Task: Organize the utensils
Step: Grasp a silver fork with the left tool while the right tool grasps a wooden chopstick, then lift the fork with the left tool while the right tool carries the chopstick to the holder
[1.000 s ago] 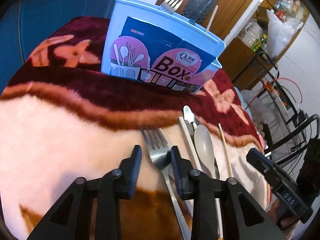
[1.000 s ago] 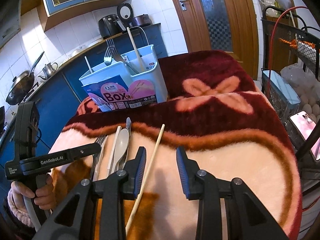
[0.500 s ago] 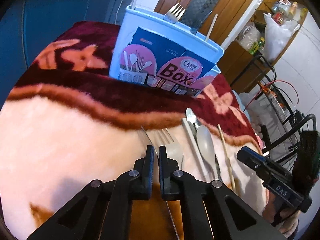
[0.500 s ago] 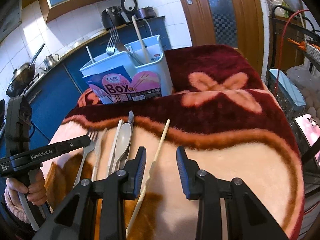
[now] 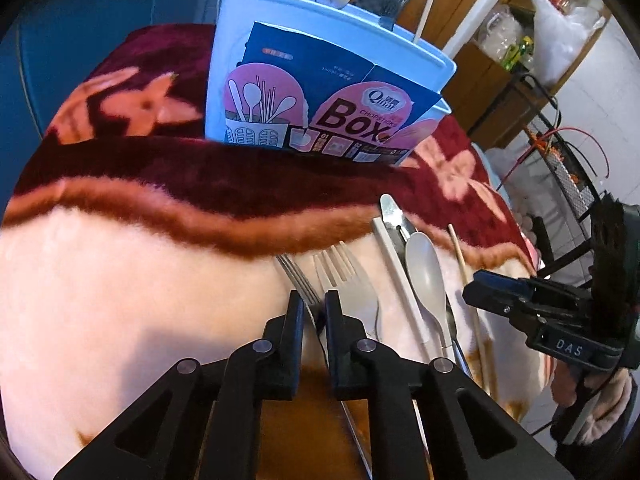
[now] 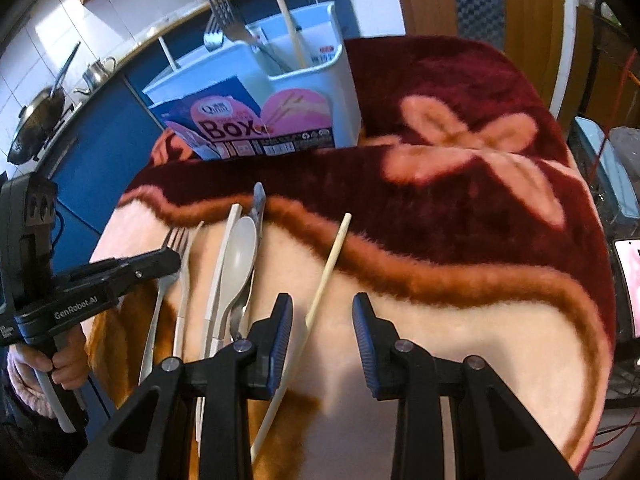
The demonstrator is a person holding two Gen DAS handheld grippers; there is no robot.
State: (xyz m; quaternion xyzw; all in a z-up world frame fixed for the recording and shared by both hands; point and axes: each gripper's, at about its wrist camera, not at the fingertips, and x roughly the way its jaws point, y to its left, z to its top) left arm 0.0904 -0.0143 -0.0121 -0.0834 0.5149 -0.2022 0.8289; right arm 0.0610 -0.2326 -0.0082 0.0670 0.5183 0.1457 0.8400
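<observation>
A metal fork (image 5: pixel 298 276) lies on the blanket with its neck between the narrow, opening jaws of my left gripper (image 5: pixel 314 300); a slim gap shows beside it. To its right lie a pale plastic fork (image 5: pixel 352 292), a white chopstick (image 5: pixel 394 268), a grey spoon (image 5: pixel 424 268), a knife (image 5: pixel 390 210) and a wooden chopstick (image 6: pixel 328 268). My right gripper (image 6: pixel 322 308) stands open over the wooden chopstick, which runs between its fingers untouched, nearer the left one. The blue-and-white utensil box (image 5: pixel 320 40) stands behind, holding forks and sticks.
A fleecy red and pink blanket (image 6: pixel 460 320) covers the table. Black wire racks (image 5: pixel 568 168) stand past its right edge, and a phone (image 6: pixel 628 288) lies there. Blue kitchen cabinets and a wok (image 6: pixel 36 120) are behind. A hand (image 6: pixel 64 364) holds the left gripper's handle.
The left jaws closed on the metal fork, then parted a little. The fork shifted left and uncovered the plastic fork. The right gripper moved so the wooden chopstick lies between its fingers.
</observation>
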